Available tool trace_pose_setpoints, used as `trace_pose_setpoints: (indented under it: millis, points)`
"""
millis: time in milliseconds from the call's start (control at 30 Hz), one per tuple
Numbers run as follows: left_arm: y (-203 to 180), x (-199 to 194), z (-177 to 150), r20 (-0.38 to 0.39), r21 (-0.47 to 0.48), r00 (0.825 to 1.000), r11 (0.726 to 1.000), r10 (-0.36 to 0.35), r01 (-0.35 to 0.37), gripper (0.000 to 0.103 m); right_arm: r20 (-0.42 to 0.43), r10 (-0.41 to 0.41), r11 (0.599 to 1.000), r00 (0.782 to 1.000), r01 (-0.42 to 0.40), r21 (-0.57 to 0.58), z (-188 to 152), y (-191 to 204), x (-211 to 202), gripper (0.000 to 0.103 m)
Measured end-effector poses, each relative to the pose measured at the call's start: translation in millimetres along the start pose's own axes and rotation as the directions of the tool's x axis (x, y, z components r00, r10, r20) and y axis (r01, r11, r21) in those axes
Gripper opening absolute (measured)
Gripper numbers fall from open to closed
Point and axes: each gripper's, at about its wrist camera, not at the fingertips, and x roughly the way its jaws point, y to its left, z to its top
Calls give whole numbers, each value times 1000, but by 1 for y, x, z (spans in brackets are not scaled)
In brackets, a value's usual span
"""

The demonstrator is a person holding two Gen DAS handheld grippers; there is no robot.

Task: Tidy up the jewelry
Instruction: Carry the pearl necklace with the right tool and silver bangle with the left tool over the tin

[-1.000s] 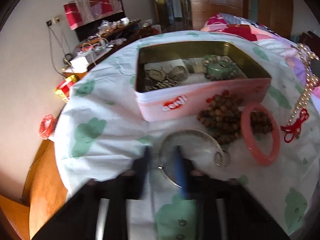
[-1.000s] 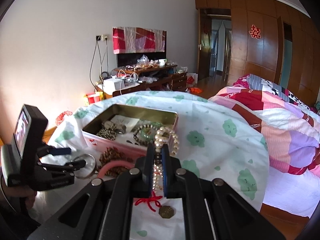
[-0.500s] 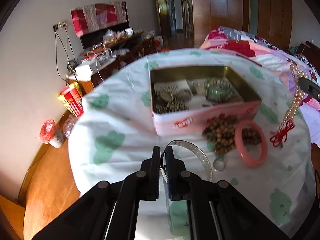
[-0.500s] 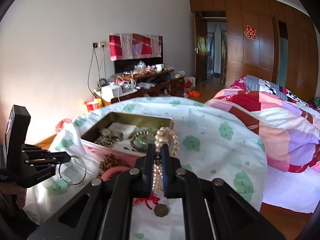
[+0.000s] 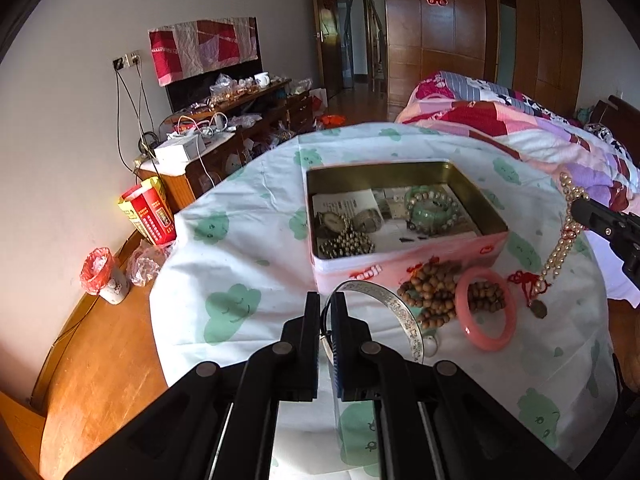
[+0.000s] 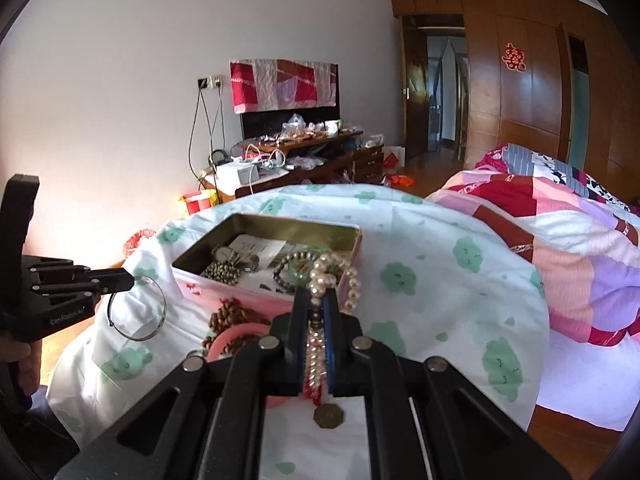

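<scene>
My left gripper (image 5: 326, 300) is shut on a thin silver bangle (image 5: 404, 316), held lifted above the cloth; the right wrist view shows that bangle (image 6: 138, 308) hanging from the left gripper (image 6: 130, 280). My right gripper (image 6: 316, 304) is shut on a pearl necklace (image 6: 334, 276) with a red tassel and a brass pendant (image 6: 328, 415), which dangles at the right in the left wrist view as the pearl necklace (image 5: 562, 240). An open pink tin (image 5: 404, 258) holds watches and green beads. In front of it lie brown wooden beads (image 5: 434, 292) and a pink bangle (image 5: 486, 308).
The white cloth with green prints (image 5: 240, 248) covers a round table. A bed with a patchwork quilt (image 6: 560, 240) stands to the right. A cluttered wooden cabinet (image 5: 224, 136), a red box (image 5: 148, 216) and a small bin (image 5: 102, 276) stand along the left wall.
The left gripper closed on the silver bangle and lifted it off the cloth. The right gripper kept still with the pearl necklace in it.
</scene>
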Motion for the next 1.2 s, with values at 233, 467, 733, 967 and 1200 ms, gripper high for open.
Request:
trace_pose_setpoints:
  millis: [233, 467, 733, 967, 1200]
  points:
    - [-2, -21, 25, 66, 31, 998, 999, 5, -7, 4, 61, 15, 1000, 998, -16, 15, 19, -5, -19, 8]
    - [-2, -26, 47, 104, 54, 994, 998, 15, -21, 4, 92, 25, 1000, 995, -26, 9, 40, -4, -24, 8]
    - [3, -15, 68, 112, 56, 993, 998, 33, -40, 4, 90, 29, 999, 996, -26, -26, 53, 0, -13, 8]
    - [6, -1, 82, 111, 45, 993, 998, 47, -52, 4, 68, 41, 999, 997, -39, -29, 61, 0, 6, 8]
    - [2, 11, 90, 104, 53, 993, 997, 54, -60, 4, 43, 34, 998, 998, -32, -52, 66, 8, 28, 8]
